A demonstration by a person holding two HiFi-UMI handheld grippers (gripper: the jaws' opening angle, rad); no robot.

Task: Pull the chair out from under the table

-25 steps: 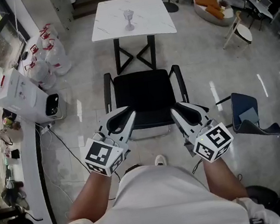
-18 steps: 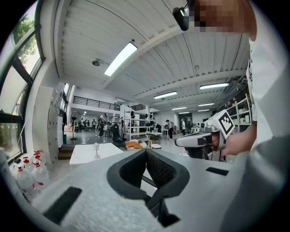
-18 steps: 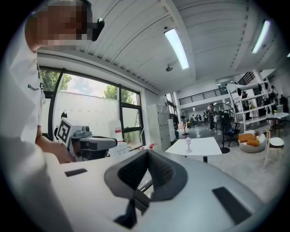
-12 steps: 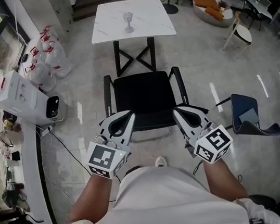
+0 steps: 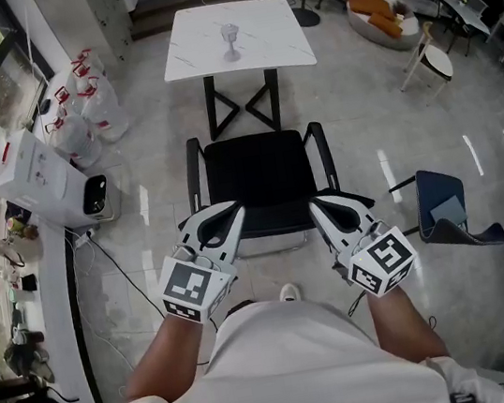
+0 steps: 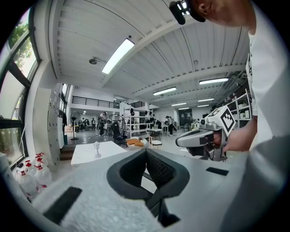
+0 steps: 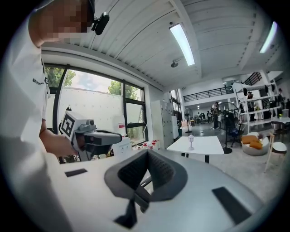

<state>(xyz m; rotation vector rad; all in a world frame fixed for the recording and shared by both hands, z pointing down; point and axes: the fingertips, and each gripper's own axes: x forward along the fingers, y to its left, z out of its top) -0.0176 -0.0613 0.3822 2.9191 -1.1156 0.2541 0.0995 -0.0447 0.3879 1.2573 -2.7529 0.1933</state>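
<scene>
Left gripper (image 5: pixel 236 210): I am holding it low in front of me, pointing away from me over the near left edge of the chair (image 5: pixel 262 175).
Left jaws: I am pressing them together. The tips are meeting, and in the left gripper view nothing is sitting between them.
Right gripper (image 5: pixel 313 205): I am holding it beside the left one, over the chair's near right edge, pointing the same way.
Right jaws: I am pressing these together too, tip against tip, with nothing showing between them.
Contact with the chair: both sets of tips are lying over the black back edge, but I cannot tell whether they are touching it.
Chair: it is standing on the pale floor (image 5: pixel 361 112) between me and the table (image 5: pixel 273 36), with its back toward me. The whole black seat is showing, and its far edge is sitting near the table's black crossed legs.
Table: its white top is lying beyond the chair, carrying a small stemmed glass (image 5: pixel 229 40).
Me: I am standing just behind the chair, with one shoe tip (image 5: pixel 288 289) showing below it.
</scene>
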